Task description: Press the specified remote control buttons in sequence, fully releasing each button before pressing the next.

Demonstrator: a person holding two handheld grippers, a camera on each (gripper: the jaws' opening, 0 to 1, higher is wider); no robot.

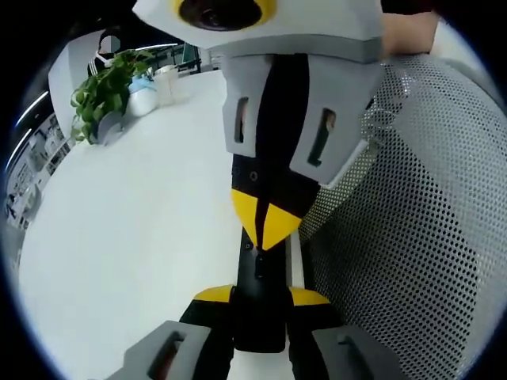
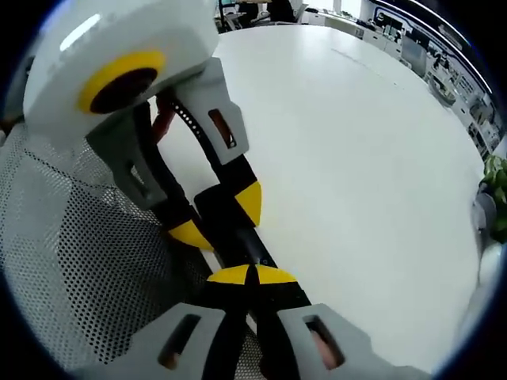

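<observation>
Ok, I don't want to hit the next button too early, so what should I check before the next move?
1. Remote held firmly: ok, the left gripper has a jaw on each side of it.
2. Right gripper ready to press: ok, its jaws are shut to one point.
3. Last button fully released: cannot tell, the point sits at the remote's face and no gap shows.
4. Which button lies under the point: cannot tell, the tips hide it.
5. Remote in sight: ok, partly covered in both views.
6. Room to the side: ok over the table; the mesh surface is close on the other side.
</observation>
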